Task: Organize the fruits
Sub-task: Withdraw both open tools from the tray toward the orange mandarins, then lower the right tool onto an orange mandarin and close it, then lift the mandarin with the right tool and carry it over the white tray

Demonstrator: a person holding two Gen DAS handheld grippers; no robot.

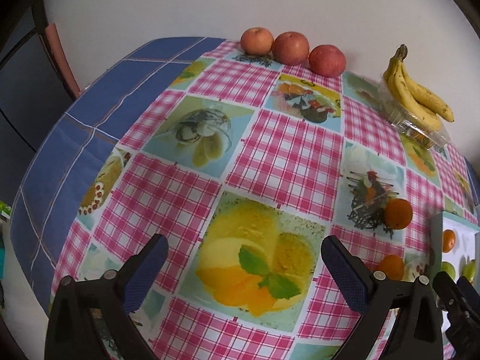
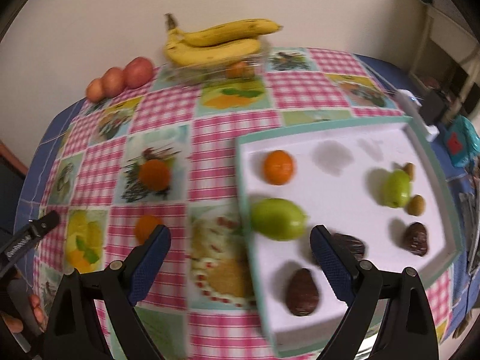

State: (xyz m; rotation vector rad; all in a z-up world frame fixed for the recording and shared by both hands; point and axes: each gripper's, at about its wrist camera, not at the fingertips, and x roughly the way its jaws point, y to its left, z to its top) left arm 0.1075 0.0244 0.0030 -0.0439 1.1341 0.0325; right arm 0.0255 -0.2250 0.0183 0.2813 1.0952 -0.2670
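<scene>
My landmark is the white foam tray with the mint-green rim [image 2: 415, 126], lying on the pink-checked oilcloth with printed dessert panels [image 2: 231, 126]. In its moulded hollows I see one round orange tangerine [image 2: 278, 167], two smooth green oval fruits [image 2: 277, 218] [image 2: 396, 188], three wrinkled dark brown dates [image 2: 301, 292] and two small olive-brown fruits [image 2: 416, 205]. Left of the tray, two more tangerines sit loose on the cloth [image 2: 154, 175] [image 2: 146, 228]. Beyond the tray, a bunch of speckled yellow bananas [image 2: 214, 43] rests on a clear plastic punnet, with three red apples [image 2: 121, 79] in a row to its left. The right view is blurred; only it shows the tray's contents fully. The left view catches just the tray's corner [image 1: 436, 225] but shows the apples sharply [image 1: 290, 48]. My right gripper [image 2: 240, 241] and left gripper [image 1: 244, 250] both hover spread wide, holding nothing.
</scene>
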